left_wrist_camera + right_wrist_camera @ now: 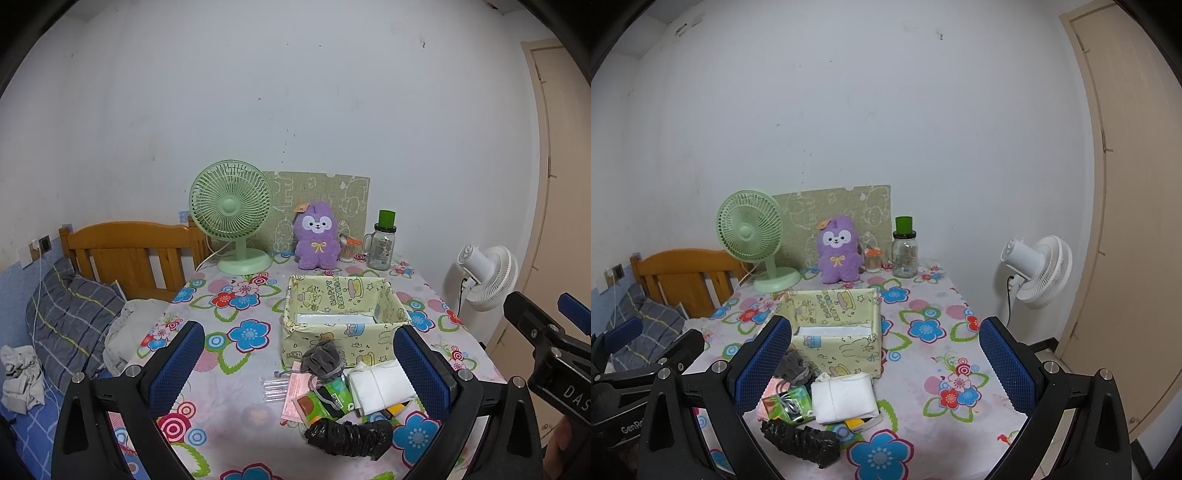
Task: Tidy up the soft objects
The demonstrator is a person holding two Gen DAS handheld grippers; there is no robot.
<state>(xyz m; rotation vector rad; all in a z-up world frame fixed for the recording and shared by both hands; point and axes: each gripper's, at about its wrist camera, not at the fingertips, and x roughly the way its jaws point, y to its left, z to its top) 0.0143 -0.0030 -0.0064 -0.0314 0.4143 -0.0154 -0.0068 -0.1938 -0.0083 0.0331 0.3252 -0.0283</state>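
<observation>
Yellow patterned box (343,317) mid-desk (236,417), open-topped; grey pouch (321,360), white folded cloth (382,382), black crumpled bag (351,437) clustered just before it. Left tool (299,369) and right tool (886,363) spread wide, empty, hovering above.

Floral tablecloth (236,325), pale-yellow cartoon-print box (343,328), purple plush (317,240), green fan (231,214)

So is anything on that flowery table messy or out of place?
Yes: a loose heap lies outside the yellow box, in front of it: a grey pouch, folded white cloth, green packet and crumpled black bag.
</observation>
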